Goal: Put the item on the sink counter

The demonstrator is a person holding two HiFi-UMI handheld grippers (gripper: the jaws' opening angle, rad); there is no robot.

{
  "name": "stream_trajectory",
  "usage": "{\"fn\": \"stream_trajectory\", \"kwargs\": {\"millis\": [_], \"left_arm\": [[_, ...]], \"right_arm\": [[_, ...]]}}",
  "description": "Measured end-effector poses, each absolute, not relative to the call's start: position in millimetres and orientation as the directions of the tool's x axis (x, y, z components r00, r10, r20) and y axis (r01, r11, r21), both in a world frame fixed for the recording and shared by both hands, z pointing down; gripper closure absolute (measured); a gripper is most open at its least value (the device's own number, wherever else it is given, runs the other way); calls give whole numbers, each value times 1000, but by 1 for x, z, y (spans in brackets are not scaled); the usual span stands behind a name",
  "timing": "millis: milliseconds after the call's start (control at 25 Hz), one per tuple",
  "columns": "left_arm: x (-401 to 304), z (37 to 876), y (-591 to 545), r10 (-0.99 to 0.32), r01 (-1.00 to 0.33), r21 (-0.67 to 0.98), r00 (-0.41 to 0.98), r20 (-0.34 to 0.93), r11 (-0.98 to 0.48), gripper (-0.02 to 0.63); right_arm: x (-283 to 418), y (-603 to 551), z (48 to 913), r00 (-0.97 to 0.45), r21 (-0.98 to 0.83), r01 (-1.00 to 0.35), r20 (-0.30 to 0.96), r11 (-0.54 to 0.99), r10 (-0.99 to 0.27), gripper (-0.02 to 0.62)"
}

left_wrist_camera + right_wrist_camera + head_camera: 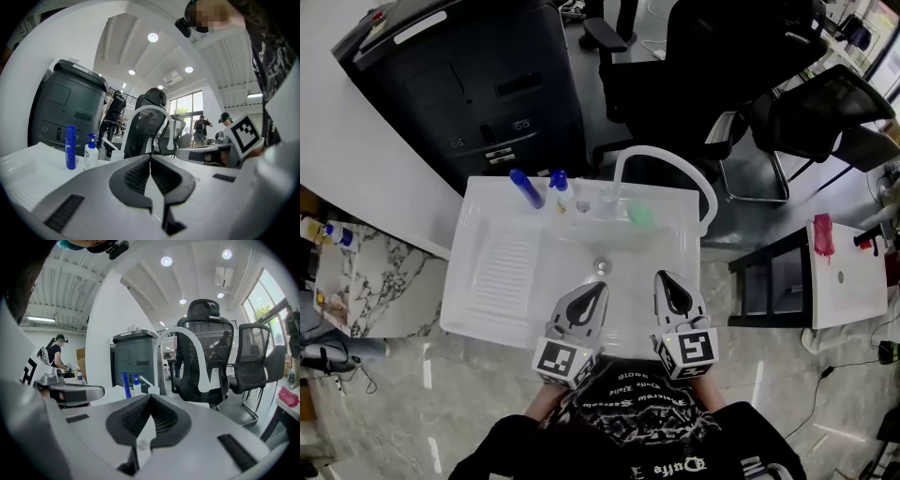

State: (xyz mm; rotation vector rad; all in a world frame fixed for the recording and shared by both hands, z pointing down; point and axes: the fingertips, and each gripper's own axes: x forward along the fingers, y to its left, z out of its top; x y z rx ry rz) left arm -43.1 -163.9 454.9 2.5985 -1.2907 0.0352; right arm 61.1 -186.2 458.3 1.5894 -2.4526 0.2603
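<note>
A white sink (478,309) stands in front of me, with a ribbed drainboard (502,267) on its left and a basin with a drain (601,265) in the middle. Along the back rim are a blue tube (526,187), a small white bottle with a blue cap (562,191) and a white arched faucet (661,157). A green item (640,214) lies by the basin's back right. My left gripper (596,291) and right gripper (668,281) hover side by side over the basin's near edge, both shut and holding nothing. In the left gripper view the blue tube (71,146) and bottle (90,153) stand ahead on the left.
Behind the sink stands a tall dark machine (478,84). Black office chairs (811,112) crowd the back right. To the right is a white side table (848,281) with a red item (823,234) on it. At the left there is a marble counter (366,281).
</note>
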Motion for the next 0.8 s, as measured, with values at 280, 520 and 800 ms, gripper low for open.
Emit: {"fn": "stream_trajectory", "kwargs": {"millis": [280, 520, 800], "left_arm": [[-47, 455, -165, -791, -796, 203, 598, 129, -570, 598], [-51, 457, -165, -793, -800, 201, 594, 136, -565, 598], [-55, 460, -168, -794, -802, 200, 592, 139, -563, 598]], "right_arm": [[59, -188, 459, -403, -39, -912, 274, 409, -873, 597], [58, -189, 463, -403, -41, -911, 287, 409, -869, 597], [57, -192, 466, -400, -38, -912, 291, 408, -869, 597]]}}
